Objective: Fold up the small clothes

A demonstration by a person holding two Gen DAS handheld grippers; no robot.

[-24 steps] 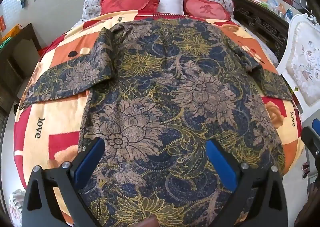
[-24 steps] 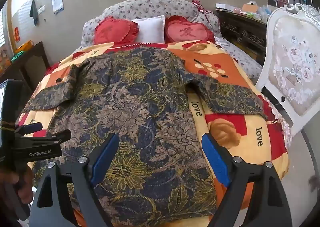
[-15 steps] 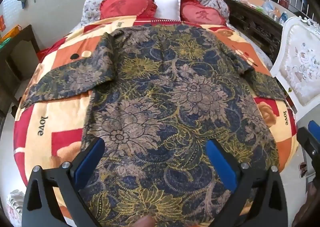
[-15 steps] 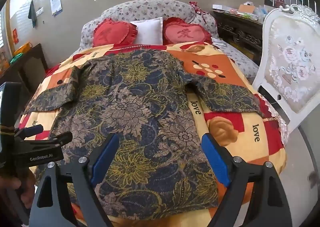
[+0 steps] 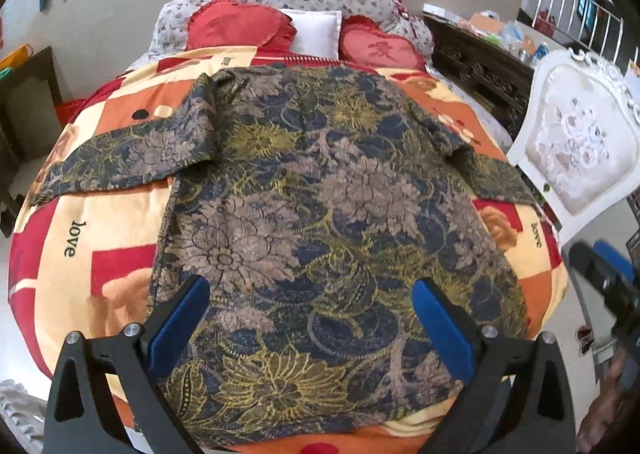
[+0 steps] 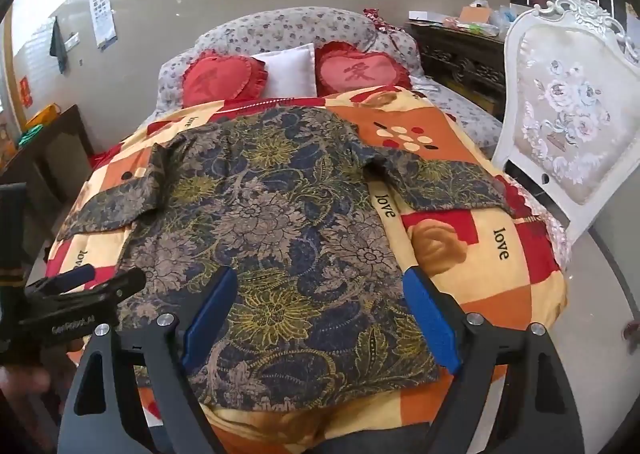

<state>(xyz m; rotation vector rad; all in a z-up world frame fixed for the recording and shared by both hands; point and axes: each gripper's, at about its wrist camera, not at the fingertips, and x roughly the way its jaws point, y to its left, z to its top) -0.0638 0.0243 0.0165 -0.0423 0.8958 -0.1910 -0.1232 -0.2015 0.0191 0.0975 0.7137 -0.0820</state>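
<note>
Item: shirt (image 5: 312, 214) flat on bed (image 5: 80, 254), my claws (image 5: 310, 318) (image 6: 320, 318) gaping, empty; slick quilt may bunch the fold

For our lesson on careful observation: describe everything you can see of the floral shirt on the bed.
The shirt is dark blue, printed with tan and yellow flowers, and looks like thin woven cloth. It lies flat and unfolded on the blanket, both short sleeves spread sideways, collar end toward the pillows, hem near the bed's foot. Neither gripper touches it.
</note>
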